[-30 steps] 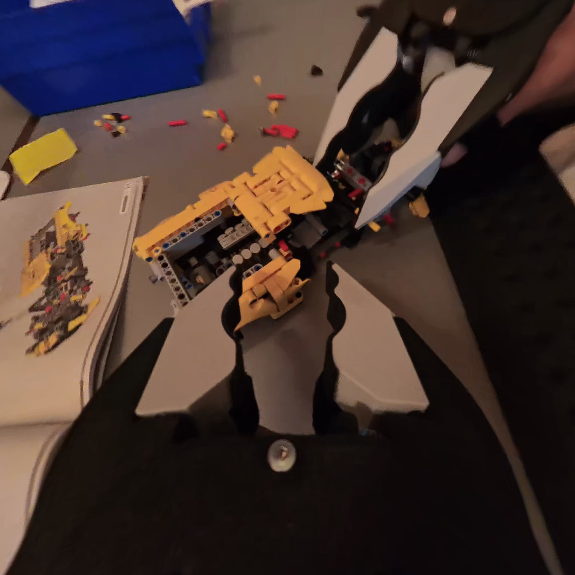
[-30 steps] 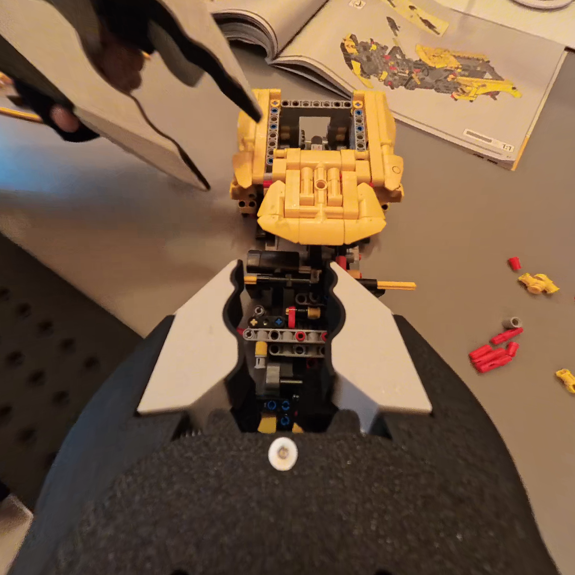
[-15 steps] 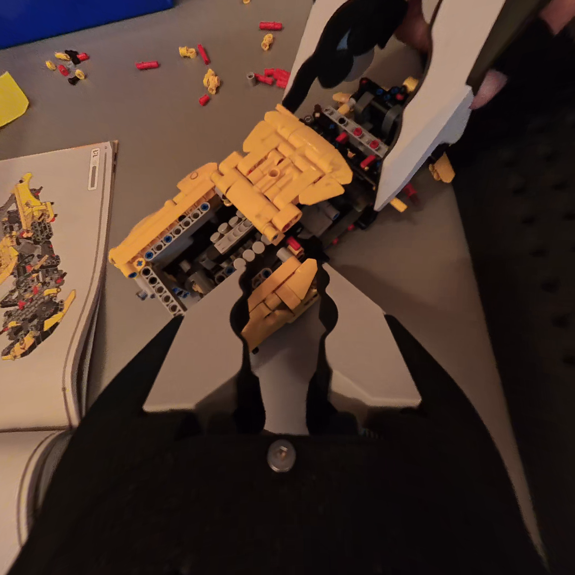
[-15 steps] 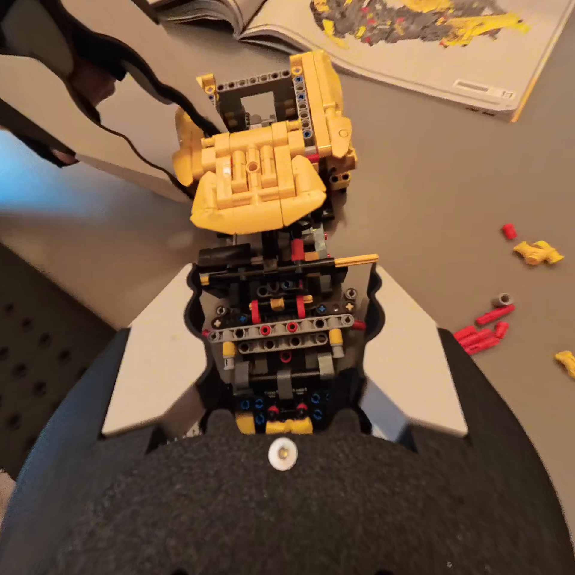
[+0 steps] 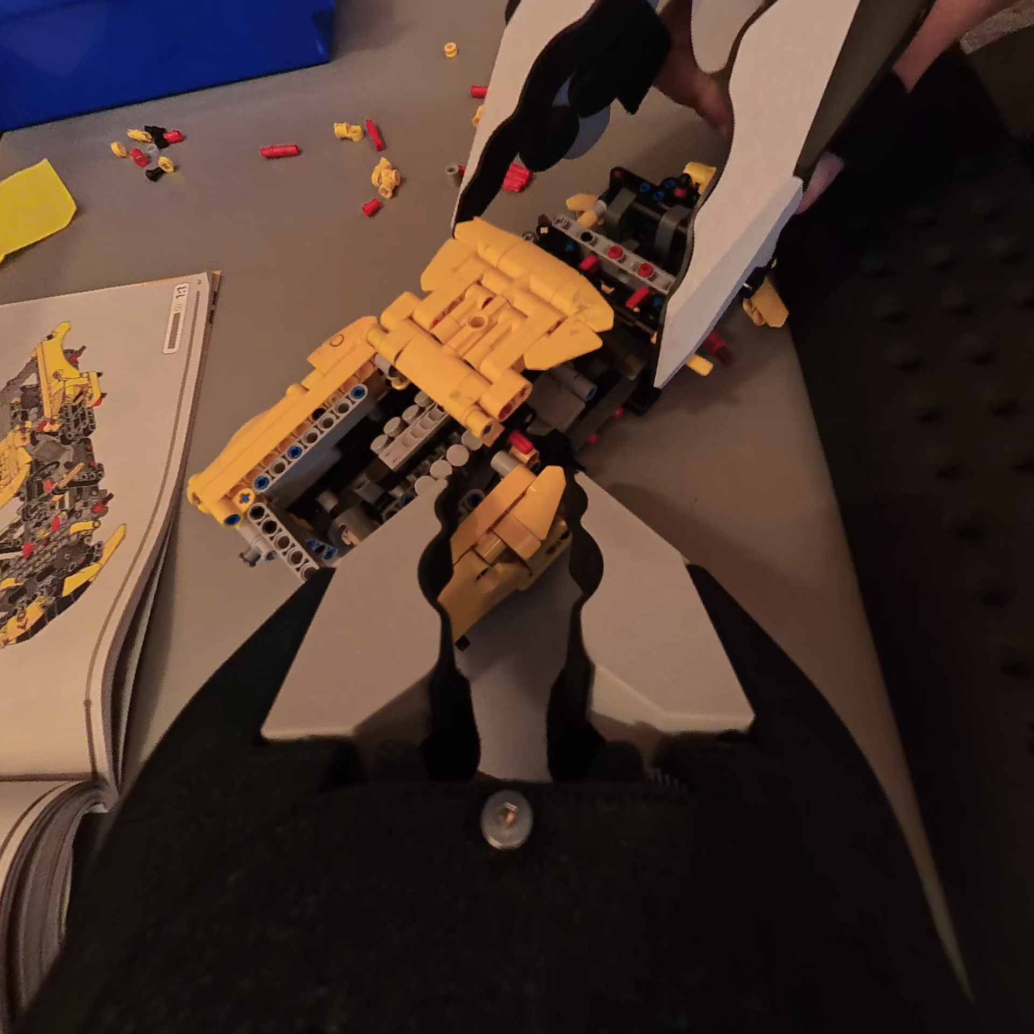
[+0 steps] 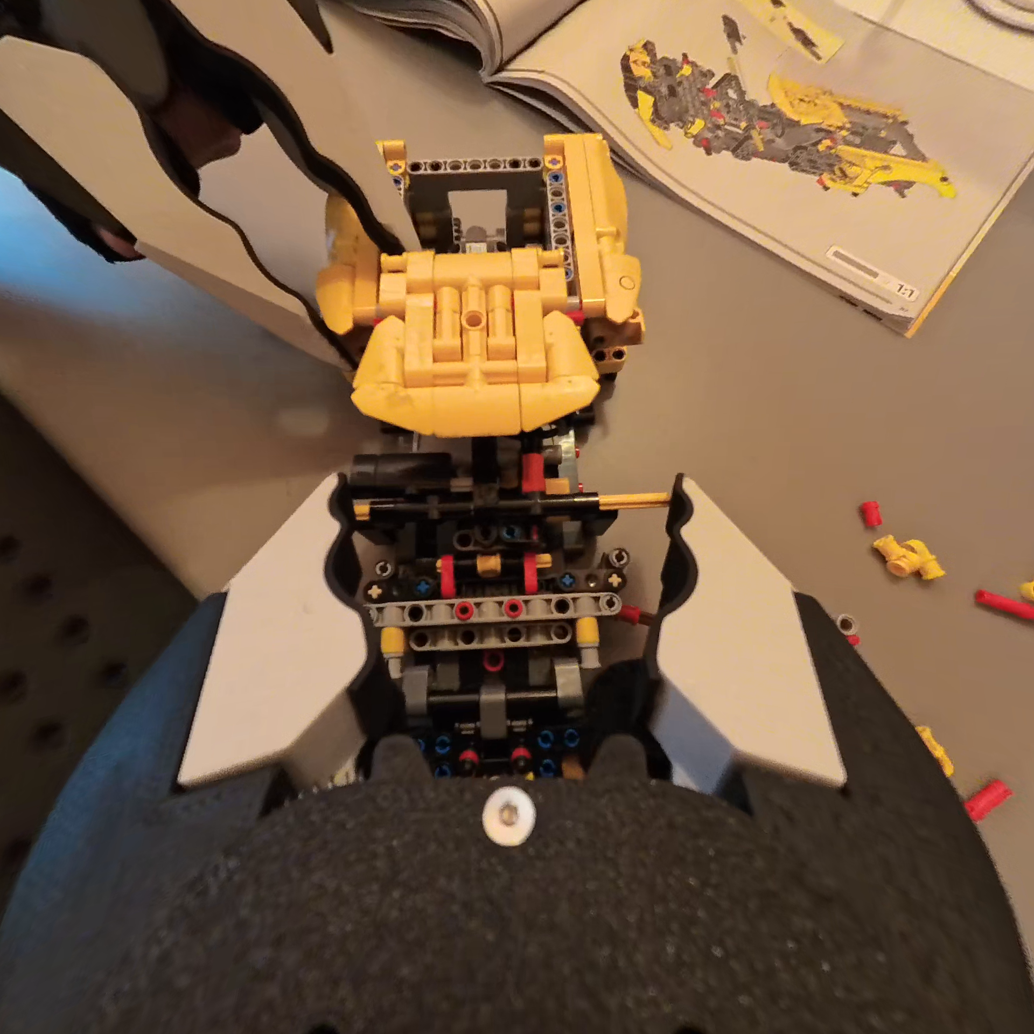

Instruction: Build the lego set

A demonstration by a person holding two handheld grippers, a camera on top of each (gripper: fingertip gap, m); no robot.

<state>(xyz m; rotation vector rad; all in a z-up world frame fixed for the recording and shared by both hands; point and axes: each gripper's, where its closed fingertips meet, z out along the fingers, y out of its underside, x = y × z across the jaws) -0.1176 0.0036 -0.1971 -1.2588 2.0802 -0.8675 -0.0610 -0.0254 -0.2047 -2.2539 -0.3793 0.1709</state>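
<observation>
The yellow and black lego model (image 5: 475,347) lies on the grey table and also shows in the right wrist view (image 6: 475,335). My left gripper (image 5: 506,485) is shut on a yellow panel sub-assembly (image 5: 503,537) and holds it against the model's near side. In the right wrist view, the left gripper (image 6: 375,302) comes in from the upper left beside the yellow hood. My right gripper (image 6: 506,492) is open wide and straddles the black chassis end. A yellow axle tip (image 6: 643,499) touches its right finger. It also shows in the left wrist view (image 5: 562,302).
An open instruction booklet (image 5: 84,503) lies left of the model and shows in the right wrist view (image 6: 783,168). Loose red and yellow pieces (image 5: 380,179) (image 6: 906,559) are scattered on the table. A blue bin (image 5: 156,50) stands at the back. A dark perforated mat (image 5: 923,503) borders the table.
My right gripper has opened wider and slid forward around the chassis. My left gripper has narrowed onto the yellow panel and brought it closer to the model's side.
</observation>
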